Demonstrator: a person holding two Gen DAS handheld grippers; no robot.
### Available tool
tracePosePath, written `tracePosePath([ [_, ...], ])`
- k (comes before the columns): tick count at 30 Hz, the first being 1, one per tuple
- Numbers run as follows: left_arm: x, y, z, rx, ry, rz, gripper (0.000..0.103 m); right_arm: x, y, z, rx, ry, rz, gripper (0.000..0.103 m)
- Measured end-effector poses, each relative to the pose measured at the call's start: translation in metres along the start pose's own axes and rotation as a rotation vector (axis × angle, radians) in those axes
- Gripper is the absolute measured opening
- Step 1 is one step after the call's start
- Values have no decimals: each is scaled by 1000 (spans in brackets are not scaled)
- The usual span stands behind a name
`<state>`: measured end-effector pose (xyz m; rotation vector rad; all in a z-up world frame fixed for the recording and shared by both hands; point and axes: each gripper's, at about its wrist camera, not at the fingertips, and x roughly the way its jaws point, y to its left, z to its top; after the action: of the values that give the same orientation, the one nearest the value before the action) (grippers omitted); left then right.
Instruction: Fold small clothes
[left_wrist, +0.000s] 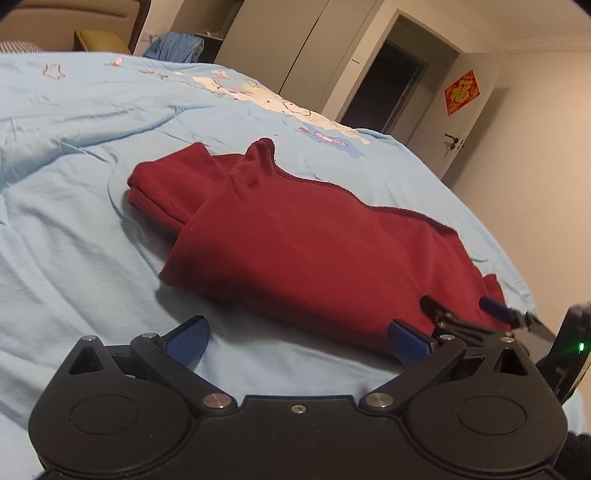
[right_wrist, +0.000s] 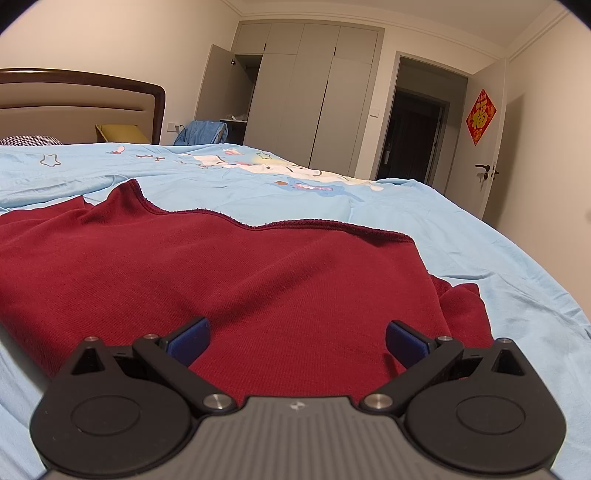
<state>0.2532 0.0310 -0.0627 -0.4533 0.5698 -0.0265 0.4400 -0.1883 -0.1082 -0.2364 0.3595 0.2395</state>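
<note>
On the bed, as seen from the left wrist view, a dark red garment (left_wrist: 314, 240) is laid across a light blue sheet (left_wrist: 74, 184), partly folded, with a sleeve or cuff end bunched at its far left. Its long axis is seen to run from the far left toward the near right. The left gripper (left_wrist: 297, 343) is held with its jaws spread wide and nothing between them; the blue pad of its right finger is placed at the garment's near edge, while the left finger (left_wrist: 188, 341) is over bare sheet. The garment is thus found ahead and slightly to the right of this gripper. At the lower right, the right gripper (left_wrist: 465, 308) is seen low over the garment's near right corner, also spread.

From the right wrist view, the garment (right_wrist: 258, 280) is found directly beneath and ahead of the right gripper (right_wrist: 297, 341), whose jaws are spread apart with cloth lying under both fingers but not pinched. The stitched hem is seen along the far side, with a second layer protruding at the right. The right gripper is judged nearer to the cloth, so the near edge could be pinched first by it. No containers are visible on the bed; an open wardrobe (right_wrist: 295, 92) is noted behind.
</note>
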Motion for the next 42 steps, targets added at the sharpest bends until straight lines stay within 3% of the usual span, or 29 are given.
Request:
tracePosePath([
  [5,18,1,10,-3,-2,-6,102,0,0,0,2,0,2,103],
  [18,43,37,46,-243,-106,27,101,0,-3,1,19,2,15,103],
  [35,40,43,53,-229,-145,162,48,2,-4,1,24,2,19,103],
  [42,40,32,55,-174,-146,196,40,2,-4,1,24,2,19,103],
])
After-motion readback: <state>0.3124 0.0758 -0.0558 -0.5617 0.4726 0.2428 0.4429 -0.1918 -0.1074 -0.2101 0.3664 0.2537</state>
